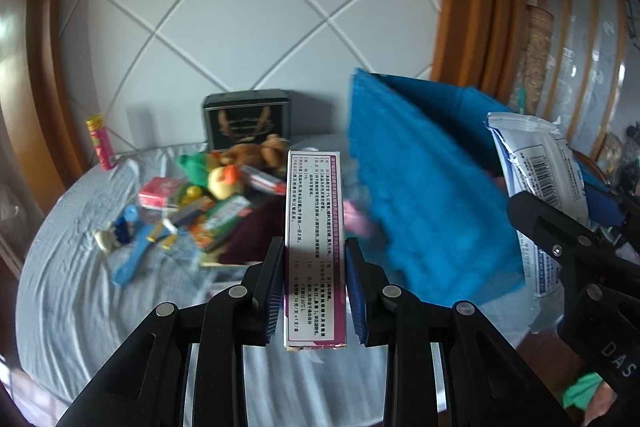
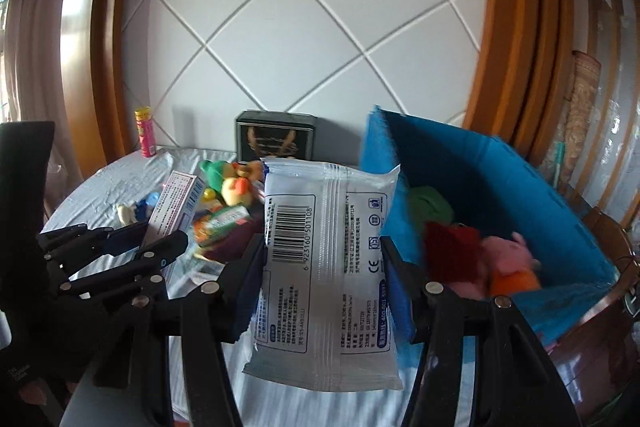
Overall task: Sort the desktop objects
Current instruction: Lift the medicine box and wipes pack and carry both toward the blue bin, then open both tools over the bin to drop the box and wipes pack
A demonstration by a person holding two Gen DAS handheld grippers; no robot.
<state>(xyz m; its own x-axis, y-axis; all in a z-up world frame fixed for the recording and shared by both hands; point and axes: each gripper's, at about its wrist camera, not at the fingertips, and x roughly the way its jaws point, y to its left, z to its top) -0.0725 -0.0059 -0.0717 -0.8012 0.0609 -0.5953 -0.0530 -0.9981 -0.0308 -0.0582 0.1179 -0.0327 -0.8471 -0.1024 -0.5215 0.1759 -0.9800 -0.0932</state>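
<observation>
L gripper [image 1: 314, 287]: jaws pinching a tall white-and-purple box [image 1: 314, 247], upright, printed side facing cam, held above the table [image 1: 80, 287] w/ its pale wrinkled cloth. R gripper [image 2: 322, 287]: jaws pinching a white sealed packet [image 2: 326, 267] w/ barcode, pads pressing both side edges; packet hanging above the table edge.

Blue fabric bin [image 2: 500, 187] is standing open just R of both held items; inside it are lying a red plush [image 2: 452, 251], a pink plush [image 2: 508, 251], and sth green at the back.

Clutter pile is sitting mid-table: green/yellow plush toys [image 1: 212, 175], small boxes, blue brush [image 1: 128, 263]. Dark tin [image 1: 246, 121] is standing at the back against the wall; pink tube [image 1: 100, 141] upright at far L. Frames are blurring some.
</observation>
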